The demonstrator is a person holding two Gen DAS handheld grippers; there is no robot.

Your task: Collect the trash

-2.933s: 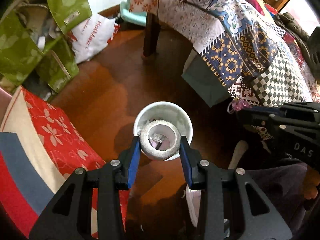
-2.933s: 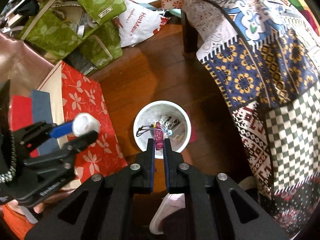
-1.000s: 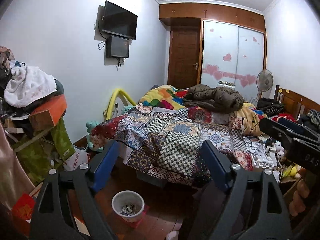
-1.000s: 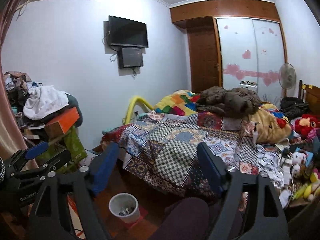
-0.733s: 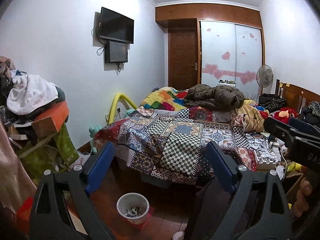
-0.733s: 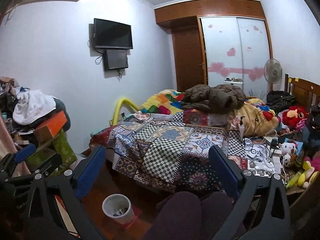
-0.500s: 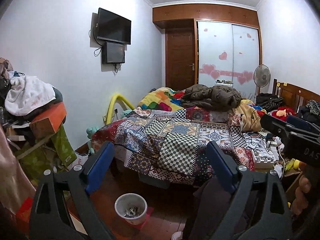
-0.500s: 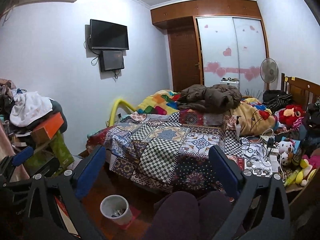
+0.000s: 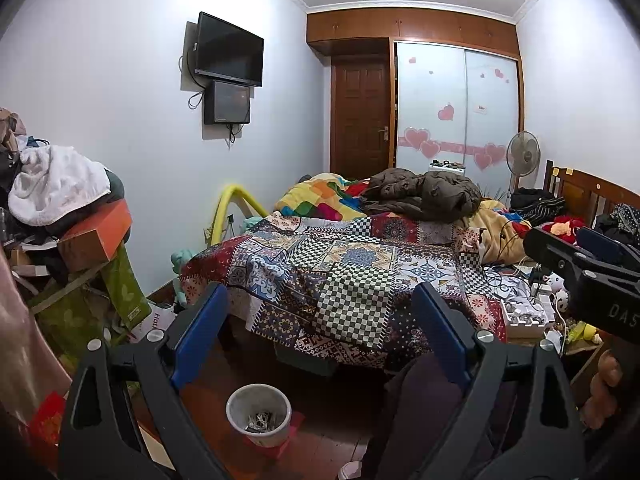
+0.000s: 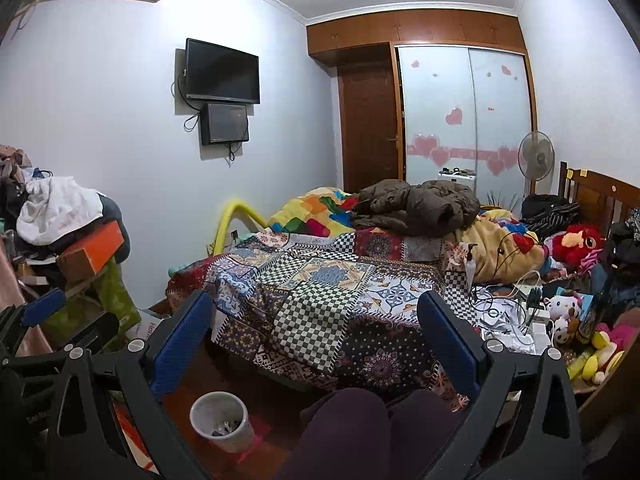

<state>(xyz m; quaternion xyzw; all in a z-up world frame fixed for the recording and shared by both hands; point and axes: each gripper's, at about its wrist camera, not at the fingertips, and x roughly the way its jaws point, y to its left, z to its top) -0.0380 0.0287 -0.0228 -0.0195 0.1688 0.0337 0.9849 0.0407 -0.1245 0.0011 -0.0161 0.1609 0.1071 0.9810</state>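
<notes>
Trash bin [image 9: 259, 414], white, holding scraps, stands on the wood floor below and between the left gripper's [image 9: 320, 330] wide-spread, empty blue pads. Right gripper [image 10: 314, 326] likewise spread wide, empty; bin lower left.

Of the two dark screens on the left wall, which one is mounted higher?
The wide flat television is higher. The smaller boxy screen hangs directly below it, with a cable dangling underneath.
</notes>
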